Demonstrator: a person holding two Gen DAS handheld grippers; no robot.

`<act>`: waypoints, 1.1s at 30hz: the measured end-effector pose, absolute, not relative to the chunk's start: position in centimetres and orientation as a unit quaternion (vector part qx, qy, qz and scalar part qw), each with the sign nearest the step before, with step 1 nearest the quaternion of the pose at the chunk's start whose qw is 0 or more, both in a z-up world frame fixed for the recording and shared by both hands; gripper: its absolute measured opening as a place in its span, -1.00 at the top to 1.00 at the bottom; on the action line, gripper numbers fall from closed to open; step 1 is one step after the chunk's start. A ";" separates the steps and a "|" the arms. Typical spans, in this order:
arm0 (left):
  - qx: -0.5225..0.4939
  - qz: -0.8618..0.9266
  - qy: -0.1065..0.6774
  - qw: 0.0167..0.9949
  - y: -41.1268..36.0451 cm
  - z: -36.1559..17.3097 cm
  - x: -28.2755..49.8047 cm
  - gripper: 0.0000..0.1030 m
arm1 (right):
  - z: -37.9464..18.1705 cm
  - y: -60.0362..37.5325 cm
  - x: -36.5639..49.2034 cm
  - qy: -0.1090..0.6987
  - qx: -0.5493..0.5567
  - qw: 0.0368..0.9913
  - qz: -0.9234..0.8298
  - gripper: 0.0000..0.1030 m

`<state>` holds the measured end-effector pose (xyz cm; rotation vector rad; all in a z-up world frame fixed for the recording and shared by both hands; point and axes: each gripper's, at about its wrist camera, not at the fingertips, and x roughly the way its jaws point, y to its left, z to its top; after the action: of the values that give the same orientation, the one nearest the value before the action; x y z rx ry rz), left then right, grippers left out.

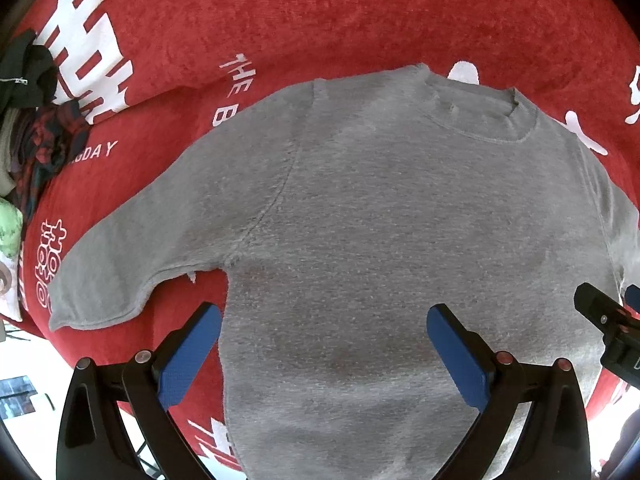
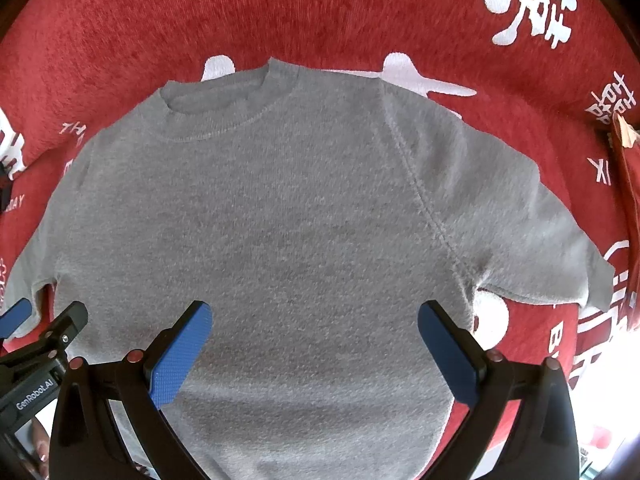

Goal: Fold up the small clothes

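**Grey tee flat, no fold started**

Far left, edge of left-wrist view: heap of dark clothes [image 1: 28, 76] plus red-and-dark patterned piece [image 1: 52, 148], on or just beside the red blanket [image 1: 320, 20] w/ white lettering. Probably waiting their turn; can't tell if sorted or folded.

Next over: left sleeve [image 1: 132, 248] of the grey t-shirt [image 1: 380, 220], spread out flat on blanket, hem edge visible, not tucked in.

Left gripper [image 1: 324, 354]: wide open, blue pads [image 1: 192, 356] well apart, nothing between. Hovering over lower body of shirt, left pad near the shirt's side edge. No clear contact w/ fabric.

Centre: shirt body lying face up, neckline [image 1: 480, 120] at far end, smooth, no crease or fold line anywhere. Lower hem out of frame in both views, so can't tell how it lies.

Right gripper [image 2: 314, 350]: also wide open, empty, pads [image 2: 182, 354] apart, over lower-right body of shirt. Both tools side by side, near each other.

Right sleeve [image 2: 540, 248]: spread flat too, pointing out over blanket.

Far right: reddish-brown item [image 2: 628, 208] at blanket edge, unclear what.

Progress, judged: prep done (shirt laid out, flattened). Everything else left — sleeves in, sides in, bottom up. Heap at left likely still to do as well.
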<state>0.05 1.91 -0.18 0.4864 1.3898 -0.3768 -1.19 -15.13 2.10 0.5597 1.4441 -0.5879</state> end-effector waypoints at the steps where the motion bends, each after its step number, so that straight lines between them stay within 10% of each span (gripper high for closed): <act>1: 0.220 -0.171 0.630 0.725 1.9 -0.2 0.1 -1.00 | 2.1 -15.2 -1.2 0.642 0.249 0.676 -0.261 -1.00; 33: 0.203 -0.170 0.638 0.723 3.7 -0.5 1.2 -1.00 | 1.9 -14.1 -0.5 0.644 0.248 0.677 -0.257 -1.00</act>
<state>1.18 3.70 -0.48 0.4476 1.4081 -0.3744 -0.54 -14.07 1.95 0.5582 1.4468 -0.5766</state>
